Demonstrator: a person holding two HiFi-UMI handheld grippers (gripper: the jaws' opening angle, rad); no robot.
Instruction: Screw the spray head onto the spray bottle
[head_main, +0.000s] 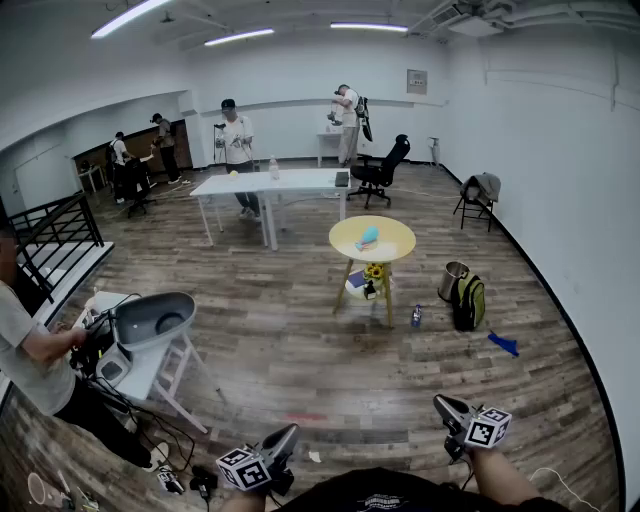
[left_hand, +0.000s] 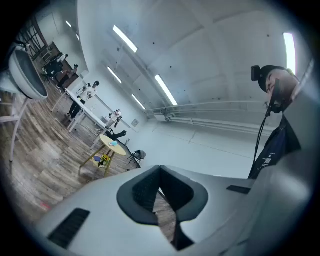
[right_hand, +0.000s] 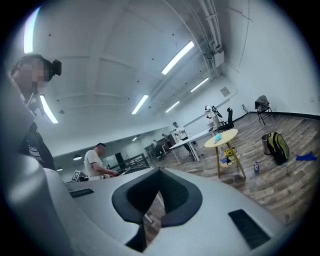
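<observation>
Both grippers are held low, near my body, at the bottom of the head view. My left gripper (head_main: 287, 436) is shut with nothing between its dark pads (left_hand: 150, 192). My right gripper (head_main: 444, 405) is likewise shut and empty, and its pads (right_hand: 172, 192) meet in the right gripper view. Across the room stands a round yellow table (head_main: 397, 250), several steps away from both grippers. A small light-blue object (head_main: 368, 238) lies on it, too small to identify. No spray head can be made out in any view.
A person sits at a small white table (head_main: 150, 368) with a grey domed device (head_main: 152, 320) at the left. A green backpack (head_main: 468, 300), a metal bin (head_main: 452, 280) and a small bottle (head_main: 416, 317) stand on the wood floor. Long white tables (head_main: 270, 184), chairs and several people are farther back.
</observation>
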